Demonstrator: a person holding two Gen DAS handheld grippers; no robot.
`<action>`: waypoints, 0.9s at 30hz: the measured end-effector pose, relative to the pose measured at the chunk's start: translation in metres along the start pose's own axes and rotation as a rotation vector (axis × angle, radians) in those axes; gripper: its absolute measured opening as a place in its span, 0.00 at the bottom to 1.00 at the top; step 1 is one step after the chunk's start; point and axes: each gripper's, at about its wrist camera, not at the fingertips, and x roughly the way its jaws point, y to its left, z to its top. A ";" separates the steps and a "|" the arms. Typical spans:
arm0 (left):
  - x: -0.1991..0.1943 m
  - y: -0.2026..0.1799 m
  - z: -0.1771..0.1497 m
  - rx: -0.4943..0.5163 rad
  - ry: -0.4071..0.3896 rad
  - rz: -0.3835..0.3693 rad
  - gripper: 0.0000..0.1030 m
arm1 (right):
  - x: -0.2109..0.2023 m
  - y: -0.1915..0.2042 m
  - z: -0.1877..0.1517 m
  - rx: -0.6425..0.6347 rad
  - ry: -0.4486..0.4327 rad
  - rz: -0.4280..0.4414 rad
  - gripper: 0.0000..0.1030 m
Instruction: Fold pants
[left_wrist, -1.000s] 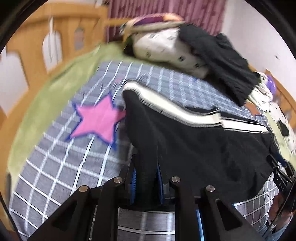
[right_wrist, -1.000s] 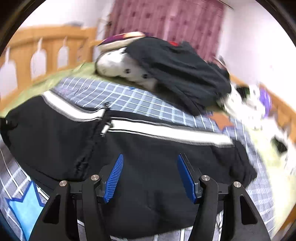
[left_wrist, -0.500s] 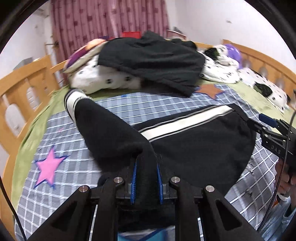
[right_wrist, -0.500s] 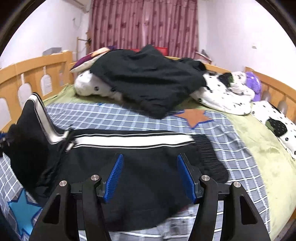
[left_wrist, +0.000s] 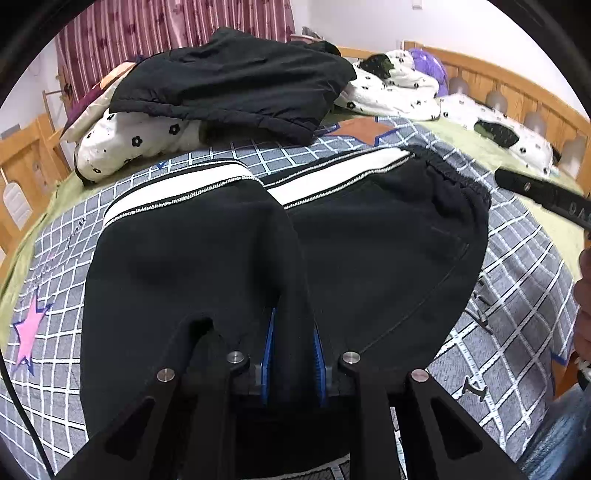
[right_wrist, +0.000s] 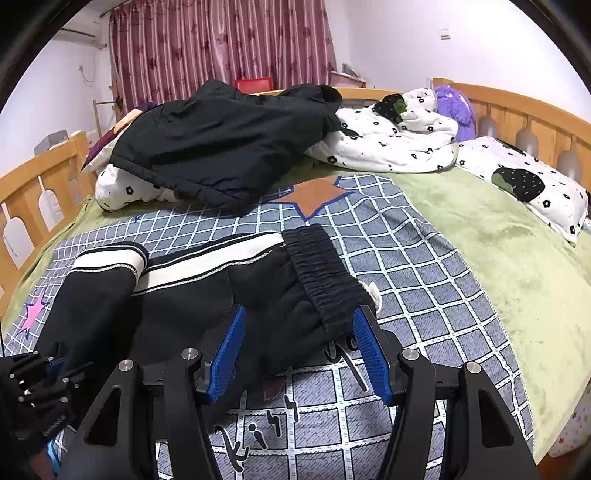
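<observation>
Black pants (left_wrist: 369, 258) with a white side stripe lie on the checked blanket (left_wrist: 517, 295). My left gripper (left_wrist: 291, 350) is shut on a pinch of black fabric from the leg end, which is drawn over the rest of the pants; its striped cuff (left_wrist: 177, 192) lies doubled back. In the right wrist view the pants (right_wrist: 207, 295) end in a gathered waistband (right_wrist: 321, 266). My right gripper (right_wrist: 297, 354) is open just above the waistband's near corner, its blue pads apart and not pressing the cloth. The left gripper (right_wrist: 51, 373) shows at the lower left there.
A black jacket (right_wrist: 221, 147) is heaped on a white flowered quilt (right_wrist: 388, 140) at the far end of the bed. A purple plush toy (right_wrist: 454, 103) and a pillow (right_wrist: 528, 184) lie far right. Wooden rails (right_wrist: 33, 192) border the bed; green sheet (right_wrist: 498, 240) spreads right.
My left gripper has swept to the right with the pant leg, folding it over the pants. The right gripper has swung right to the waistband, still open.
</observation>
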 end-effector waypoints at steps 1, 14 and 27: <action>-0.004 0.006 -0.001 -0.015 -0.003 -0.023 0.19 | 0.001 0.002 0.000 -0.005 0.004 0.010 0.58; -0.075 0.100 -0.042 -0.140 -0.096 -0.040 0.70 | 0.050 0.100 -0.001 0.021 0.223 0.461 0.58; -0.028 0.133 -0.104 -0.311 0.082 -0.094 0.71 | 0.091 0.160 -0.012 -0.050 0.368 0.650 0.10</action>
